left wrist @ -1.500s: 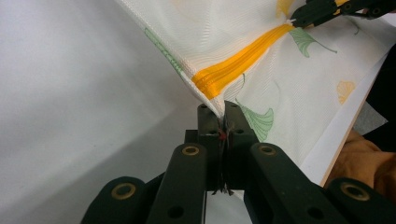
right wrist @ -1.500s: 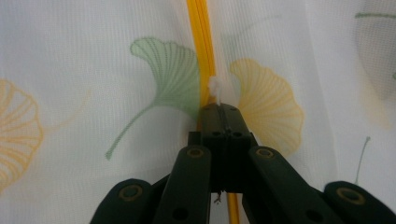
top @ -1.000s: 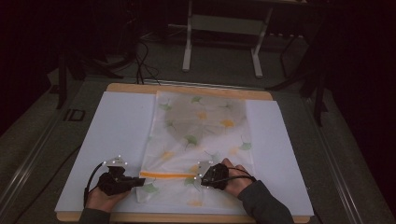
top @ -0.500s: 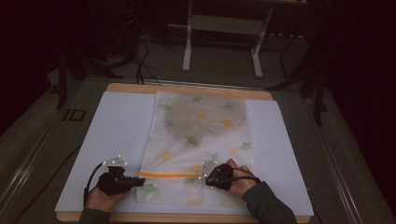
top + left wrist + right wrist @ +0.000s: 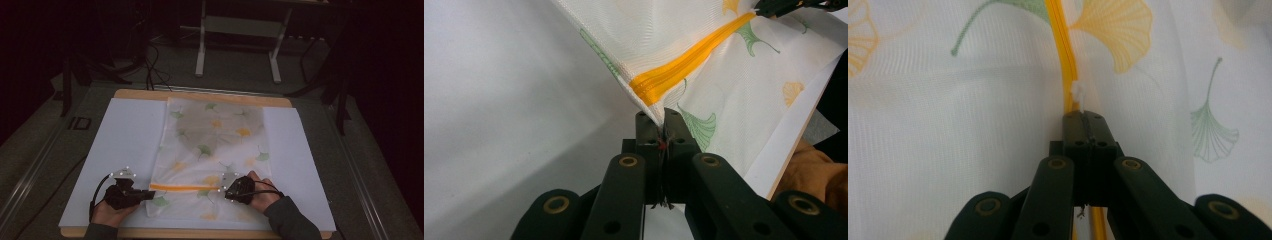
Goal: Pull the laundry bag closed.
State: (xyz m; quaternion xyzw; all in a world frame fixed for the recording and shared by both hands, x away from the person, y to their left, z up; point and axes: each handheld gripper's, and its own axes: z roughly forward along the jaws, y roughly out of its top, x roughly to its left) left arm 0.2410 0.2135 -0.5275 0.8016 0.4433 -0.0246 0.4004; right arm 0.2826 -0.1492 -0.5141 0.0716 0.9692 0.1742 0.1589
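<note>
A white mesh bag (image 5: 215,145) printed with green and yellow ginkgo leaves lies flat on the white board. Its orange zipper (image 5: 182,187) runs across near the front edge. My left gripper (image 5: 150,195) is shut on the bag's left edge at the zipper's end, and the fabric (image 5: 724,100) rises taut from its closed jaws (image 5: 663,117). My right gripper (image 5: 226,192) sits at the zipper's other end. In the right gripper view its jaws (image 5: 1087,116) are shut on the small white zipper pull (image 5: 1078,94), with the zipper (image 5: 1060,45) running straight ahead.
The white board (image 5: 130,135) covers a wooden table (image 5: 200,95) whose edge shows at the back and front. Dark floor with cables (image 5: 150,65) and a metal stand (image 5: 237,45) lie beyond the table. Bare board flanks the bag on both sides.
The right gripper has edged slightly to the right along the zipper, showing a little more orange. The left gripper has kept still.
</note>
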